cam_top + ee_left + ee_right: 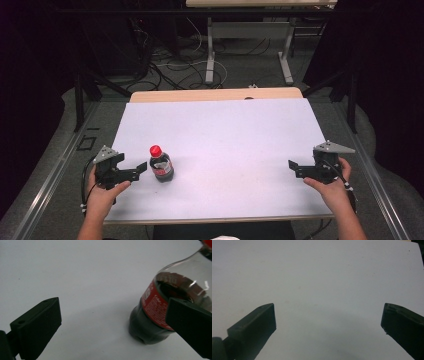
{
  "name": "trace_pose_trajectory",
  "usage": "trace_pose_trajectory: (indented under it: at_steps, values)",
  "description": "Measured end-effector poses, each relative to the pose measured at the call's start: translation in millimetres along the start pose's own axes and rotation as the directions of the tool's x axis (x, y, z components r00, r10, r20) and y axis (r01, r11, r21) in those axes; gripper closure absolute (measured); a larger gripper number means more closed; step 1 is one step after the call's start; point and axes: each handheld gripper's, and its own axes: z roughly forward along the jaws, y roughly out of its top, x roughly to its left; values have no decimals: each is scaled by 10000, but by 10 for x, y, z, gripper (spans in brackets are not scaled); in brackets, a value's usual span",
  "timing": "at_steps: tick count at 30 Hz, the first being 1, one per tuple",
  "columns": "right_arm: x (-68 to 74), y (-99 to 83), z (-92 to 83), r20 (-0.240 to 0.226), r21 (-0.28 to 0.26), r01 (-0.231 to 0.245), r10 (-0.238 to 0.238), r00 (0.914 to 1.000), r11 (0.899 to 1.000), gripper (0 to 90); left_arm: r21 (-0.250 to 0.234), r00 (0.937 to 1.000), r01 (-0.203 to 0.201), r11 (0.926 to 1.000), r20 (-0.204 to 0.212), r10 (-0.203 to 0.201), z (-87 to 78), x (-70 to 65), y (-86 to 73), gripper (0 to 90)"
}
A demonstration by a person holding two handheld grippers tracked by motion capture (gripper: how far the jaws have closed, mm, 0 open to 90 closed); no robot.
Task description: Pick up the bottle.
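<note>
A small cola bottle [161,165] with a red cap and red label stands upright on the white sheet [220,145], left of centre near the front. My left gripper [139,170] is open just to its left, jaw tips close to the bottle but apart from it. In the left gripper view the bottle [160,310] stands beyond the right jaw, partly hidden by it, and my left gripper [112,315] has only bare sheet between its jaws. My right gripper [292,167] is open at the front right; in its own view my right gripper [328,315] spans bare white sheet [319,277].
The sheet covers a wooden table whose far edge [215,94] shows beyond it. Behind lie a floor with tangled cables [170,70] and the legs of another table [210,55]. Metal rails [55,170] run along both sides.
</note>
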Motion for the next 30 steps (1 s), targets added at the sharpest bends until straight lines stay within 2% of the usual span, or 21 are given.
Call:
trace_pose_trajectory:
  at_steps: [4,8,9,10,12,13,16,18,20,22,27,30]
  values:
    - [20,-14,17,-47,110,131,-131,9999,9999,0,-10,9996,-158,9999,224,158,-87,-24,42,6]
    - [56,2,14,-127,-27,327,-328,9994,9995,0,-130,9986,-451,9989,289,454,-161,-99,87,8]
    - [65,5,19,-122,-155,383,-385,9992,9991,0,-131,9984,-418,9990,388,423,-175,-126,97,8]
    - [77,13,5,-191,-65,361,-362,9992,9993,0,-81,9965,-673,9977,497,676,-195,-165,123,8]
    - [95,19,3,-216,-189,399,-403,9990,9990,0,-83,9955,-774,9970,540,777,-204,-187,136,8]
    - [102,23,-4,-175,-186,456,-459,9988,9988,0,-70,9929,-993,9950,649,996,-222,-226,159,8]
    - [129,33,-7,-257,-295,451,-459,9986,9985,0,-48,9906,-1109,9938,795,1109,-231,-267,176,8]
    - [146,38,-11,-230,-297,438,-445,9987,9986,0,-121,9868,-1245,9921,1027,1251,-203,-334,185,9]
    - [157,36,-9,-184,-350,425,-431,9989,9985,0,-137,9862,-1319,9912,993,1326,-181,-352,185,9]
    - [165,31,15,-298,-312,561,-571,9979,9979,0,-117,9864,-1348,9908,937,1353,-121,-380,175,9]
    - [189,17,43,-333,-178,523,-529,9980,9985,0,140,9866,-1434,9896,811,1418,62,-444,114,9]
    - [200,0,79,-413,-118,560,-565,9976,9984,0,270,9867,-1351,9905,947,1320,181,-474,74,30]
